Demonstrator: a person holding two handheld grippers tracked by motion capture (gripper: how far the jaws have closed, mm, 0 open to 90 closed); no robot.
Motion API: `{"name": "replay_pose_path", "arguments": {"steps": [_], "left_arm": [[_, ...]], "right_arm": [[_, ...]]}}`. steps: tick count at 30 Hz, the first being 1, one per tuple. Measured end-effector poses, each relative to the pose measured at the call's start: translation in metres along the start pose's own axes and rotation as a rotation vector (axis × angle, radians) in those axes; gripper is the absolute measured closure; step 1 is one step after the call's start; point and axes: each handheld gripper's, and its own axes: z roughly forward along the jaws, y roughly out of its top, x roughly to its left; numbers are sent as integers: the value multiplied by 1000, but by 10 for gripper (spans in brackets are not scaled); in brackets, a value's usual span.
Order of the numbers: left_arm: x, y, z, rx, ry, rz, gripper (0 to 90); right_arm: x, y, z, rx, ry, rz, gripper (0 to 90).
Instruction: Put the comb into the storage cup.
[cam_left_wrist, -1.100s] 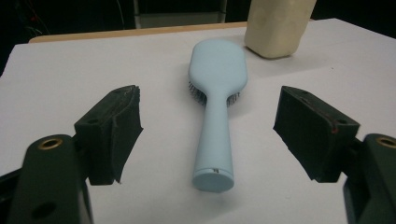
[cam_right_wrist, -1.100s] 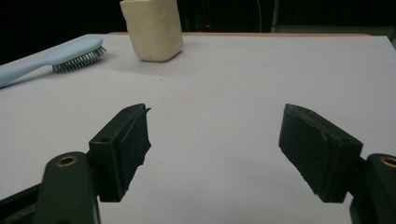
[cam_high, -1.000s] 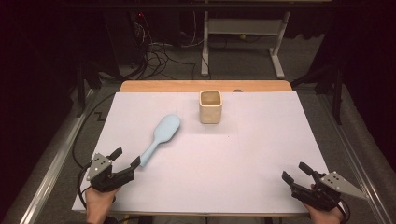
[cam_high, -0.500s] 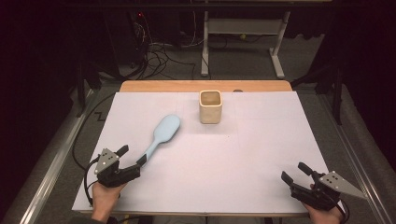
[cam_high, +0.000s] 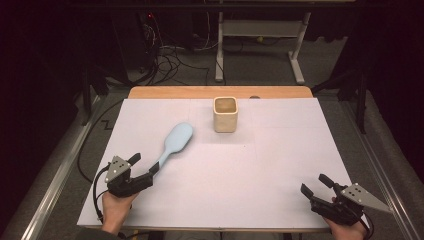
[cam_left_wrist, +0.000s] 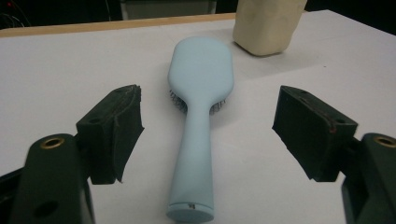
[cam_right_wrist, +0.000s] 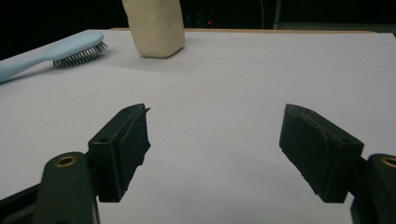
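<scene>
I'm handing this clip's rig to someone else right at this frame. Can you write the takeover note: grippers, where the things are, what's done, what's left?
Left gripper: open, jaws on either side of the handle of the light blue hairbrush, not pressing on it yet.
Right gripper: open, holding nothing, low over the white table cover at the near right corner.
Hairbrush: lying bristles down on the cover, handle end toward the left gripper, head toward the beige cup.
Cup: upright near the far edge, looks empty.
Done: the approach to the handle.
Left: likely to close on the handle and lift the brush; where it goes next cannot be told.
</scene>
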Motion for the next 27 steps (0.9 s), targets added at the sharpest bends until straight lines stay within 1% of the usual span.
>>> {"name": "replay_pose_path", "arguments": {"steps": [9,16,24,27], "left_arm": [[0,2,7,11,-9,-10,249],[1,4,10,4,-2,-18,250],[0,6,17,12,-5,-14,256],[0,8,20,19,-8,-28,257]], "right_arm": [[0,0,0,4,3,-1,244],[0,0,0,2,7,-1,242],[0,0,0,4,7,1,242],[0,0,0,5,8,3,241]]}}
